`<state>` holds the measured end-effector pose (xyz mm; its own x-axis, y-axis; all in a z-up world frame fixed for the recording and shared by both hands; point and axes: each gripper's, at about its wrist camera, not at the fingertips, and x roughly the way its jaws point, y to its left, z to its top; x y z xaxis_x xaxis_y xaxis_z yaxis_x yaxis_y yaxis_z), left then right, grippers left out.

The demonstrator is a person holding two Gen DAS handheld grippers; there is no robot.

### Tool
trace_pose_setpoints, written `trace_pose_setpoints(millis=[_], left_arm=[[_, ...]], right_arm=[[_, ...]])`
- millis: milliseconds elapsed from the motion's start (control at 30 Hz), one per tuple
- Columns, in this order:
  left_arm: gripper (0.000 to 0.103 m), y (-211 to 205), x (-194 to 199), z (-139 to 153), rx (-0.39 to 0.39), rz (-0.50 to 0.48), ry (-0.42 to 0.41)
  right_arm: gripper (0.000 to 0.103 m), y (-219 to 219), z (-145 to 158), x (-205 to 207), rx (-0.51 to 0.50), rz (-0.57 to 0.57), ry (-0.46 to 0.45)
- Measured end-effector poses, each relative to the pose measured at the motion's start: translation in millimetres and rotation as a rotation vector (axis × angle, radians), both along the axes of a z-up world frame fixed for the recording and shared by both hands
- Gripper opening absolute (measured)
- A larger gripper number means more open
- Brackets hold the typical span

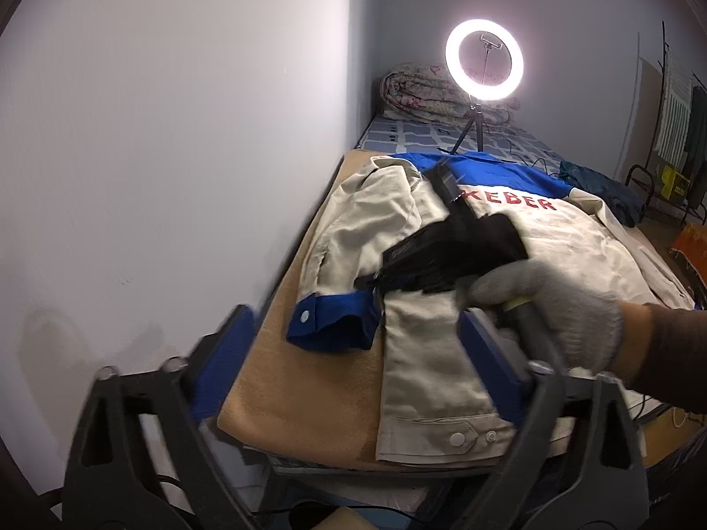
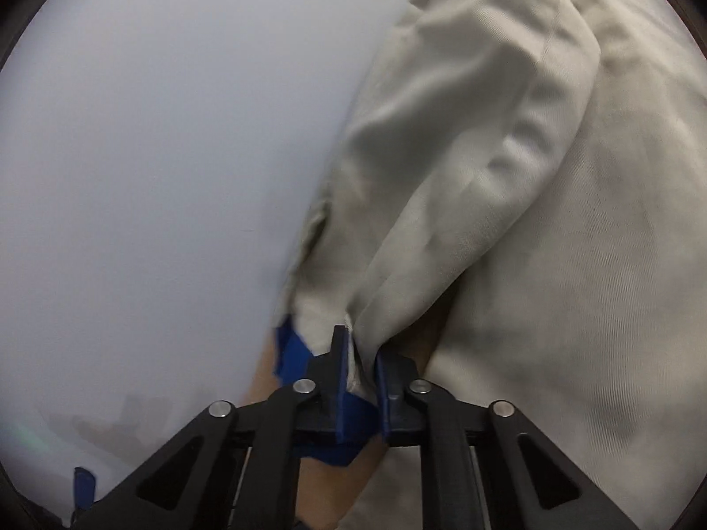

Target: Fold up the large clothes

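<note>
Two tools: right tool (image 2: pixel 360 362) pinches jacket sleeve (image 2: pixel 442 176); left tool (image 1: pixel 353 353) gapes wide.

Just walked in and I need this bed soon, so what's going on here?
A person is folding a beige and blue work jacket laid out on a tan board. The right gripper, held in a grey-gloved hand, is shut on the jacket's sleeve near its blue cuff. The left gripper hangs open near the jacket's hem, holding nothing.

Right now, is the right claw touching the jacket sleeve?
Touching. The right wrist view shows the right claw pinching the beige sleeve fabric beside its blue cuff.
</note>
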<state>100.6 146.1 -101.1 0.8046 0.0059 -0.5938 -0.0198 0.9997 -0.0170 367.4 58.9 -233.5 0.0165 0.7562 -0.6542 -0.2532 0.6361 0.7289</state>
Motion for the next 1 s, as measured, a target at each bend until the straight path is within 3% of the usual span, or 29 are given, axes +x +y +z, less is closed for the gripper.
trace_pose_setpoints(millis=[100,167,233,367,467,567,667,833,900,1000], left_arm=[[0.077,4,-1,-2,-0.015,0.0,0.009],[0.077,7,1,-3,-0.043,0.003,0.016],[0.077,8,5,-5,-0.067,0.001,0.029],[0.076,1,21,-14,-0.103,-0.01,0.09],[0.072,-2,42,-33,-0.141,-0.008,0.196],[0.072,1,67,-57,-0.196,0.024,0.293],[0.072,1,97,-82,-0.239,0.037,0.377],[0.072,9,127,-116,-0.352,0.09,0.486],[0.072,11,132,-121,-0.352,0.114,0.497],[0.072,16,133,-124,-0.373,0.146,0.491]], right_arm=[[0.006,-26,36,-25,0.112,-0.001,-0.027],[0.006,-44,50,-42,0.119,0.003,-0.048],[0.006,-58,49,-57,0.071,0.008,-0.061],[0.012,-62,8,-75,-0.145,0.02,-0.044],[0.017,-72,6,-85,-0.157,0.02,-0.053],[0.027,-94,24,-91,-0.16,0.019,-0.086],[0.031,-123,45,-100,-0.19,0.013,-0.16],[0.032,-164,68,-98,-0.148,-0.029,-0.23],[0.032,-169,77,-91,-0.119,-0.036,-0.245],[0.028,-147,80,-82,-0.041,-0.028,-0.262]])
